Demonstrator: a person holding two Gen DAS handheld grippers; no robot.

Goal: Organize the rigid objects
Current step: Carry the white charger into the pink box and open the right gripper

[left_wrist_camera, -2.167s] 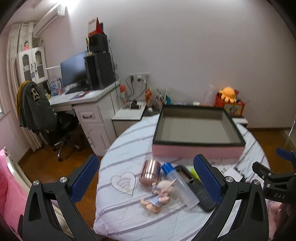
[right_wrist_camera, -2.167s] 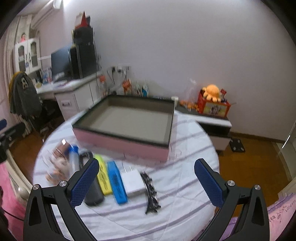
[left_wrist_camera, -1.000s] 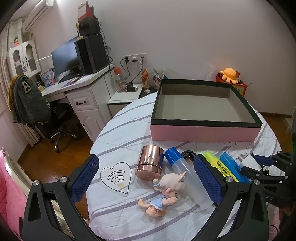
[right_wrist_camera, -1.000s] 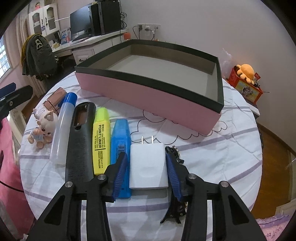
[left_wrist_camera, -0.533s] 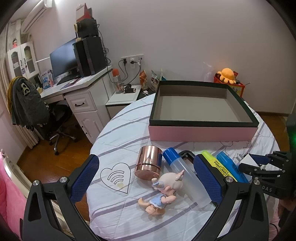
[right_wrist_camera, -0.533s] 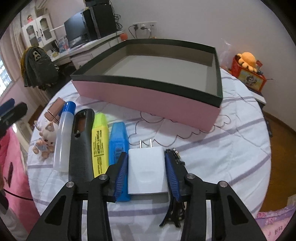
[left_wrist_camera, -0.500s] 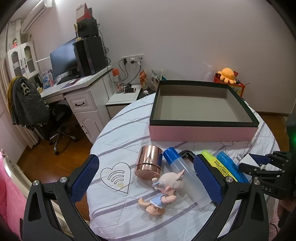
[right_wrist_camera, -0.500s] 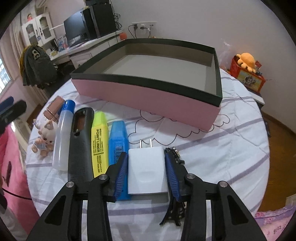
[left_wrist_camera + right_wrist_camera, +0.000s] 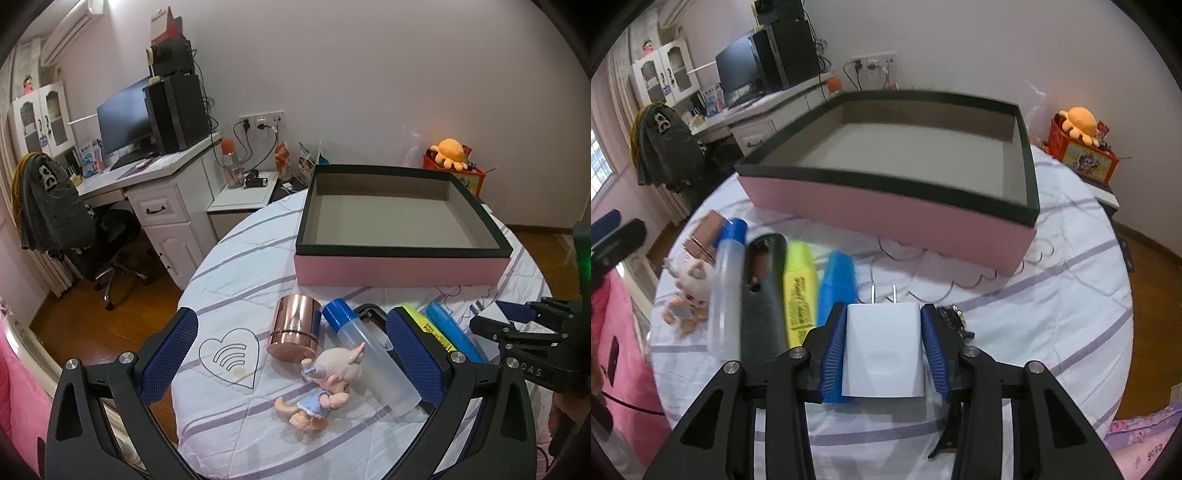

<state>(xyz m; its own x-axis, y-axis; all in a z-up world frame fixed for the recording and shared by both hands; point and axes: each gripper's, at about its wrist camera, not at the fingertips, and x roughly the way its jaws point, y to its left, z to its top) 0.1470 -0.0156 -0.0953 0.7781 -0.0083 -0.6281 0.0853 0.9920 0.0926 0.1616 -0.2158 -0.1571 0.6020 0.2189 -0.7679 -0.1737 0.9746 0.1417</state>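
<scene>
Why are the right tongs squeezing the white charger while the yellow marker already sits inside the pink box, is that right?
Not quite. The right tongs do squeeze the white charger, but the yellow marker is not in the pink box. It lies on the tablecloth in front of the box, between the black tool and the blue marker. The right wrist view shows the box empty.

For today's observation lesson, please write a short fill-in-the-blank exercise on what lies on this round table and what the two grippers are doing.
1. The right gripper is shut on the white ____.
2. The pink box with the dark rim holds ____.
3. The yellow highlighter lies between the black comb and the ____ marker.
4. The left gripper stands ____ above the pig figurine.

Missing words: charger plug; nothing; blue; open
</scene>
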